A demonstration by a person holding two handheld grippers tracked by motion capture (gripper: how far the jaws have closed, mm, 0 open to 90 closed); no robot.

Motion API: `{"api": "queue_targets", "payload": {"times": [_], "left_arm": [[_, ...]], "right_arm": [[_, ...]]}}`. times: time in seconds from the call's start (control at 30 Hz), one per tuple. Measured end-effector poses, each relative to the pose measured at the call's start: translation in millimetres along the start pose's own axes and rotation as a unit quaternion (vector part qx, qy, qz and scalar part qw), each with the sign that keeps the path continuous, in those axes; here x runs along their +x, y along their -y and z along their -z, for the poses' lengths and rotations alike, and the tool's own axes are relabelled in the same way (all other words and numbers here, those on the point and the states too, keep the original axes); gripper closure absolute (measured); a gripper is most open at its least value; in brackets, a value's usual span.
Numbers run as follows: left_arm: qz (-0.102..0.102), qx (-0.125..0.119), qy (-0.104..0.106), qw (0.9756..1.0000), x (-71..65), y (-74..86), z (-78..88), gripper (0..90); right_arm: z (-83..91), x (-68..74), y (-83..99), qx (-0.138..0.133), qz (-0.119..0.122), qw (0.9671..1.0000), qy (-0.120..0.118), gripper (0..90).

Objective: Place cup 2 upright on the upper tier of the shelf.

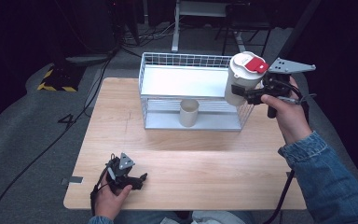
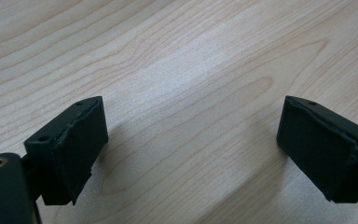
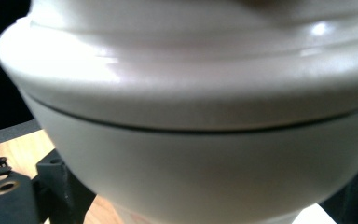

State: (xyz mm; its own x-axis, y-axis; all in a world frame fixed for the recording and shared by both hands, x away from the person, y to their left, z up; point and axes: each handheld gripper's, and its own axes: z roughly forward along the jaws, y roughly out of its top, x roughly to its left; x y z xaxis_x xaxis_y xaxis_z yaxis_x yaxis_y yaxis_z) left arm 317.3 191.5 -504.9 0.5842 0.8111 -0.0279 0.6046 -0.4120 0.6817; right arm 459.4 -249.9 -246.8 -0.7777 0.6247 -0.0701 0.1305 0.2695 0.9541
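Observation:
A white lidded canister (image 1: 240,81) with a red tab on its lid hangs in the air over the right end of the wire basket (image 1: 145,100). My right gripper (image 1: 246,95) is shut on its lower body, held level from the right. In the right gripper view the canister (image 3: 196,121) looms close between the jaws. A beige cup (image 1: 189,113) stands upright inside the basket near its front wall. My left gripper (image 1: 140,179) rests low near the table's front left edge, open with nothing between its fingers (image 2: 77,149), above bare wood.
The wooden table (image 1: 191,177) has free room in front of the basket. The basket holds a white shelf (image 1: 182,80) at its back. Cables and dark floor lie beyond the table's left and far edges.

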Motion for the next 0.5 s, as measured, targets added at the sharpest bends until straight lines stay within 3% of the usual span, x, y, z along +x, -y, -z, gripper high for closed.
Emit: {"api": "queue_targets", "payload": {"times": [0.2,0.5], "left_arm": [[0.0,0.0,0.0,1.0,0.0,0.0,0.0,9.3],[0.003,0.001,-0.002,1.0,-0.4,-0.7,-0.5,9.2]], "right_arm": [[-13.9,-3.4,-8.3,-0.005,-0.007,0.9999,0.005,9.6],[-45.0,-1.8,-28.4,-0.004,0.003,0.9998,0.019,9.6]]}}
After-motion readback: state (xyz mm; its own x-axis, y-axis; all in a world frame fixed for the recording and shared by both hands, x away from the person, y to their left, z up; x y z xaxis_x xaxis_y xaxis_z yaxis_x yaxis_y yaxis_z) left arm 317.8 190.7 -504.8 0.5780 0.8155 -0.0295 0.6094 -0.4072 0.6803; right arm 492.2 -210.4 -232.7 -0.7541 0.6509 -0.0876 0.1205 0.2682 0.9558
